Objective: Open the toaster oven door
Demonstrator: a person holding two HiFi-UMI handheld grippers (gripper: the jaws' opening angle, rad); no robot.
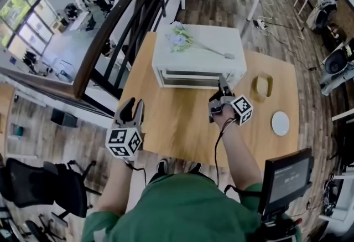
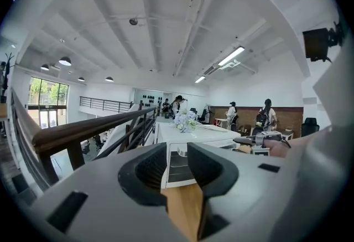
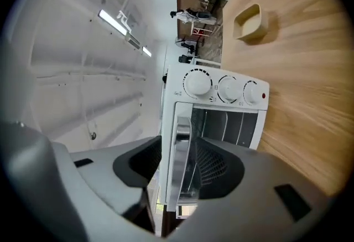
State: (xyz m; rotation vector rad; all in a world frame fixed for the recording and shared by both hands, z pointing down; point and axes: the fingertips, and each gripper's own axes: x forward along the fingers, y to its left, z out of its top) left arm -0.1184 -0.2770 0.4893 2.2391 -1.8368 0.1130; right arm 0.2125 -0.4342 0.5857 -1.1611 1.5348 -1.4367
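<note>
White boxy metal toaster oven (image 1: 199, 58) at the middle of the far edge of the pale wooden table (image 1: 182, 124), front toward the person, spray of pale artificial flowers (image 1: 182, 40) lying on its roof; glass door (image 3: 224, 124) shut by the look of it, three white round knobs (image 3: 228, 88) beside it; chrome bar handle (image 3: 181, 130) along the door's top edge.

Straddling that handle, the right gripper (image 3: 182, 166), turned on its side, jaws fully spread, one dark ribbed pad on each side of the bar and neither seen pressing on it; released, then, not yet gripping.

Step in hand, as judged: closing on the handle. To do it well:
- push in far enough to seat the bar deep on the ribbed pads, not at the tips;
- take it near the middle of its length, to keep the door from twisting;
- clamp firmly, chrome likely being slick;
- pull toward the near edge and downward, in an arc about a hinge presumably at the door's bottom, rolling the wrist along with it;
- watch for a light oven sliding forward.

Left gripper (image 1: 133, 109) over the table's near left corner, well apart from the oven, jaws apart with nothing between; free to steady the roof if needed.

Farther out, toward the right edge: small tan rectangular dish (image 1: 263, 85) and flat white round disc (image 1: 280, 123), both seemingly clear of the door's swing.
</note>
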